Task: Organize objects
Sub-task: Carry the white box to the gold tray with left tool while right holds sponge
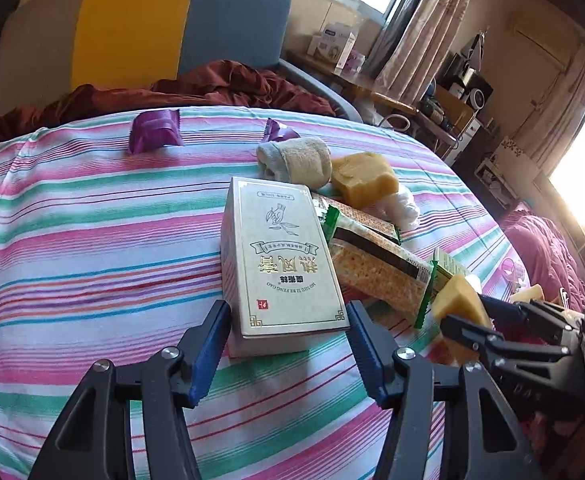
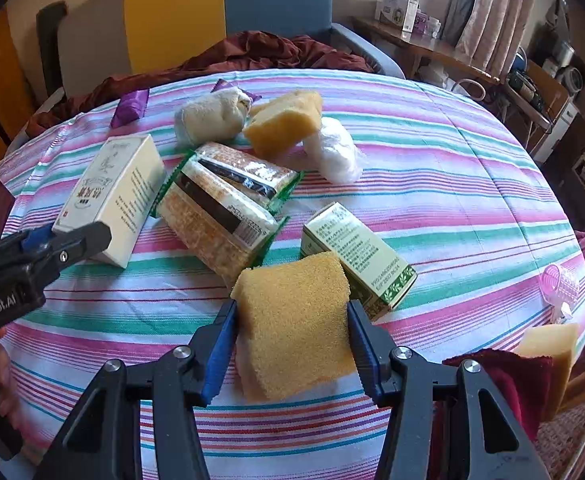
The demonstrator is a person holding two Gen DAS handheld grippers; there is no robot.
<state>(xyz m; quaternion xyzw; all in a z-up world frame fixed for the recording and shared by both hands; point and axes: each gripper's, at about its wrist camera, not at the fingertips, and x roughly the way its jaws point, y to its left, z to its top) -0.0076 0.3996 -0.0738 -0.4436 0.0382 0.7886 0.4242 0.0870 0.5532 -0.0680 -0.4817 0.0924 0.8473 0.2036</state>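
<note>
Striped cloth (image 2: 432, 184) covers the bed, soft and wrinkled, with most things lying loose in a heap toward its middle, so sorting looks barely begun. Largest is the stiff silver carton (image 1: 280, 256), its near end between the left gripper (image 1: 288, 340) whose jaws flank it, contact unclear. Crinkly cracker packs (image 2: 220, 208) lie beside it. The right gripper (image 2: 292, 340) clamps a porous yellow sponge (image 2: 292, 320) near the front edge

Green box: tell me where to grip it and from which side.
Grip the green box across its two long sides near the middle, coming from above. It lies flat on the cloth, and the sponge held in the right tool covers its near corner.
</note>
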